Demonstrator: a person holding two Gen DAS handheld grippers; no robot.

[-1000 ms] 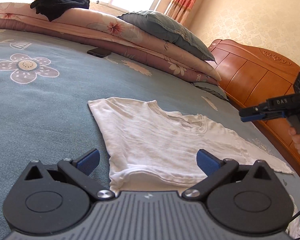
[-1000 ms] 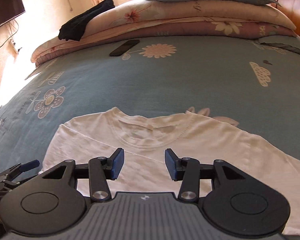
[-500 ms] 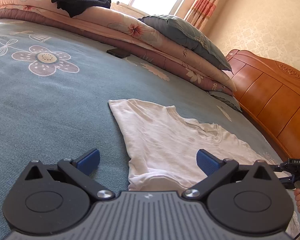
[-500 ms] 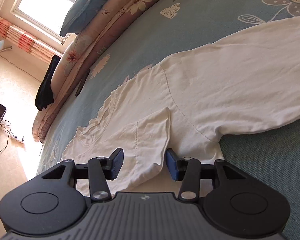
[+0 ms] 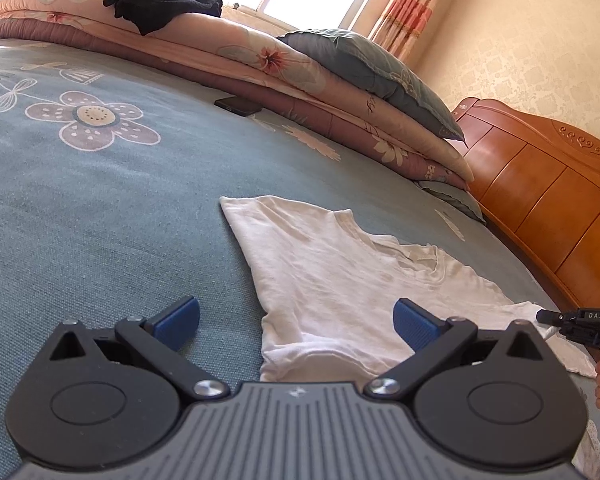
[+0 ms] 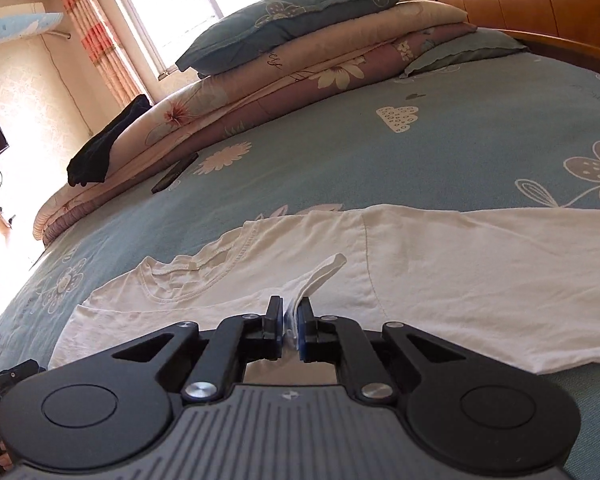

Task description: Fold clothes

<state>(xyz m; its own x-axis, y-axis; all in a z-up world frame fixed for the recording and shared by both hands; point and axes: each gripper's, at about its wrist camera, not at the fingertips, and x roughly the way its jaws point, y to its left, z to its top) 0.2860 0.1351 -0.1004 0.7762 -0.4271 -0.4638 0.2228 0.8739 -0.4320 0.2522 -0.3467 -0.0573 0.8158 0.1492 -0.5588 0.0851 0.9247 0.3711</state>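
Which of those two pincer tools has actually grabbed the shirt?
The right gripper: its fingers pinch a fold of the white shirt. The left gripper gapes open, holding nothing.

White T-shirt (image 6: 460, 280) spread out on the blue flowered bed (image 6: 380, 160), one edge pinched up!

It's a plain white, short-sleeved shirt with a ribbed round neckline, lying mostly flat and lightly creased across the bedspread. In the right wrist view the collar sits to the left, and the body runs off to the right past the frame's edge. One narrow fold of its near edge stands up off the bed in a small peak, clamped between the pads of the right hand-held gripper (image 6: 291, 322), whose jaws have just been closing onto it. From the left wrist view the shirt (image 5: 340, 280) lies just ahead, a sleeve pointing up the bed.
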